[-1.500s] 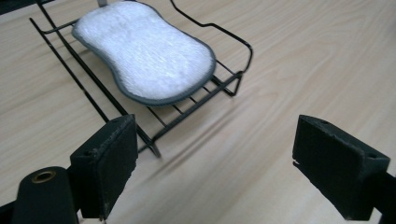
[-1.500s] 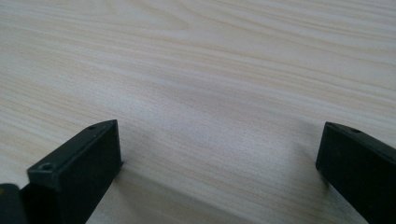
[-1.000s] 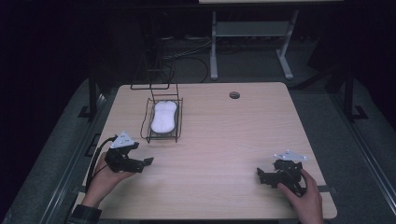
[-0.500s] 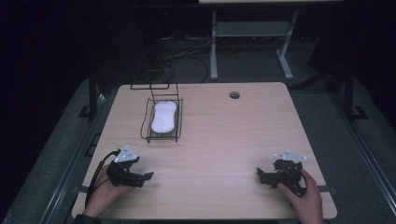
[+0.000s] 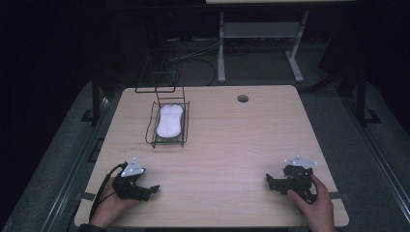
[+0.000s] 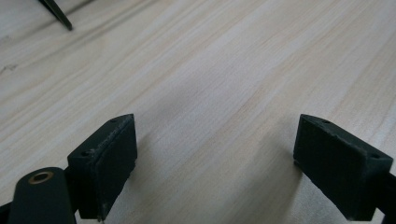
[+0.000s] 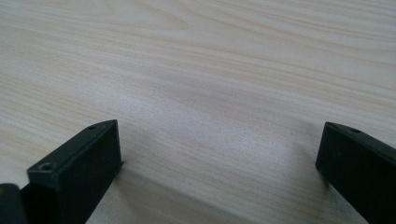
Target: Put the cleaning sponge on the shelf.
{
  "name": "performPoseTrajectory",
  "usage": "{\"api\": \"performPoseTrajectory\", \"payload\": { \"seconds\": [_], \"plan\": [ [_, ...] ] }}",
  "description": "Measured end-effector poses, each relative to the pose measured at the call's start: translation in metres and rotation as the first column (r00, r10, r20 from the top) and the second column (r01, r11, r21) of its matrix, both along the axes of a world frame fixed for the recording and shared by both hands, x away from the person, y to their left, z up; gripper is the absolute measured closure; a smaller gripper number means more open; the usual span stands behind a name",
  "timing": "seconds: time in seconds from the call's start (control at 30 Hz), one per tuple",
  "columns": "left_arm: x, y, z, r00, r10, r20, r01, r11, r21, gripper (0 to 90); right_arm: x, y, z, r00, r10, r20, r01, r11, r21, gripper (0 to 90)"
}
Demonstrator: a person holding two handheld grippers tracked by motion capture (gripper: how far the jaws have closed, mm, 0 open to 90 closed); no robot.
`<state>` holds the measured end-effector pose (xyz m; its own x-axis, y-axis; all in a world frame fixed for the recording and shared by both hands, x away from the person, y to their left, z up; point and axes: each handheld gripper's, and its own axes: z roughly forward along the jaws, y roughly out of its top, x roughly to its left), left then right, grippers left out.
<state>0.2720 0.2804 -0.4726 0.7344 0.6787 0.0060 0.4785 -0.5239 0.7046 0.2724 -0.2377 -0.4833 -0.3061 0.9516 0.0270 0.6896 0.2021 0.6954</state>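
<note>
Wood surface: pale wood-grain surface (image 5: pixel 232 145) carries everything; I see bare grain between the jaws in both gripper views
Task thing: white, peanut-shaped soft object (image 5: pixel 169 121) lies inside the black wire basket (image 5: pixel 185 126), at the far left part of the surface, well apart from both grippers
Long axis: I read the white object's long axis as running away from me, near edge to far edge, in line with the basket's length; which end is its front I cannot tell
Left gripper: left gripper (image 5: pixel 150 190) rests low at the near left edge in my left hand (image 5: pixel 112 209); jaws spread wide, grasping nothing
Right gripper: right gripper (image 5: pixel 270 182) sits at the near right edge in my right hand (image 5: pixel 312 205); jaws spread, nothing between them
Progress: I judge the object already lodged in the basket and both grippers parked clear; nothing looks left to do but lift away
</note>
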Motion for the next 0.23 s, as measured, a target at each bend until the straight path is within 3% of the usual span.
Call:
{"api": "performPoseTrajectory", "payload": {
  "seconds": [0.23],
  "plan": [
    [-0.0017, 0.0029, -0.0019, 0.9998, -0.008, 0.016, 0.009, 0.9998, -0.018, 13.0, 0.0, -0.0001, 0.0, 1.0, 0.001, 0.001, -0.001, 1.0, -0.001, 0.0]
  ]
}}
